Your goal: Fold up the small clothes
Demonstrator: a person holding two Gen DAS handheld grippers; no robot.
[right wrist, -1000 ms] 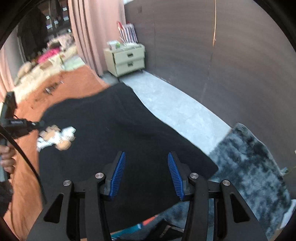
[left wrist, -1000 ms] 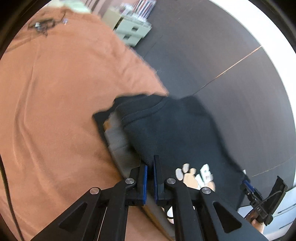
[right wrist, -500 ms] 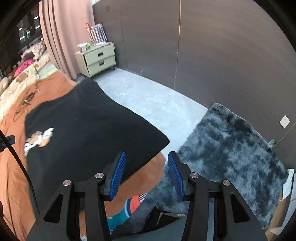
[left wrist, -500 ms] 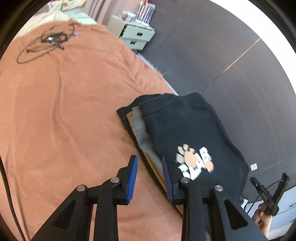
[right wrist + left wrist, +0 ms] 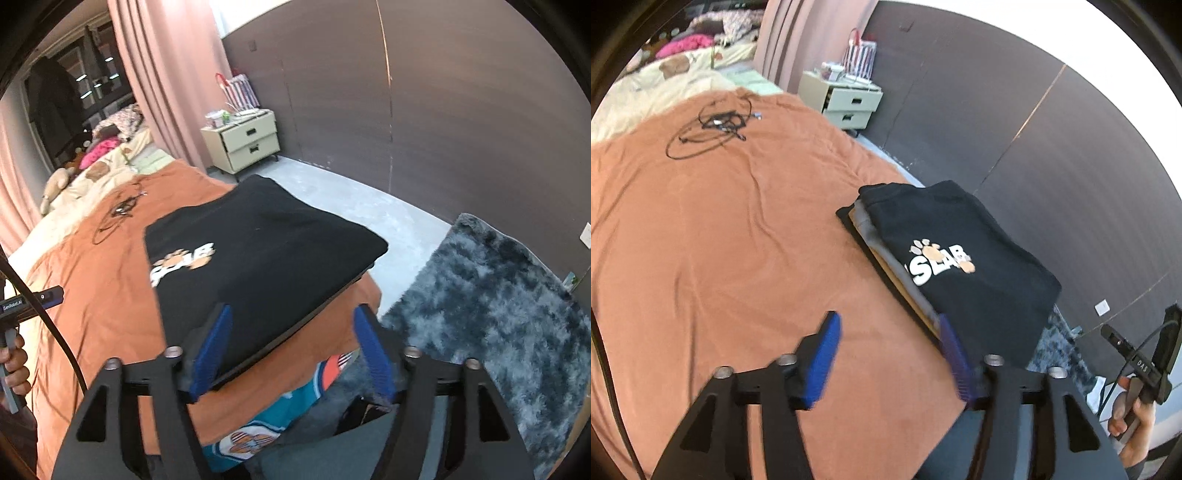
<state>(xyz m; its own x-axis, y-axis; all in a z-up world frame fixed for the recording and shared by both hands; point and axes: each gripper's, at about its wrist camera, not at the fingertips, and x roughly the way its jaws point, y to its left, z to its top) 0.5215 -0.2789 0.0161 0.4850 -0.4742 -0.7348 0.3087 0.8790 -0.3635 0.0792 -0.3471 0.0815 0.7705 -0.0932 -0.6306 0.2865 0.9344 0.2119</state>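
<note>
On orange bedspread, near its floor-side corner: folded black T-shirt topping small garment stack. Left gripper above bedspread, jaws wide apart, empty. Right gripper facing stack, jaws wide apart, empty.

The black shirt looks like matt knit cloth; the orange bedspread soft, faintly napped; the rug shaggy, perhaps synthetic.
</note>
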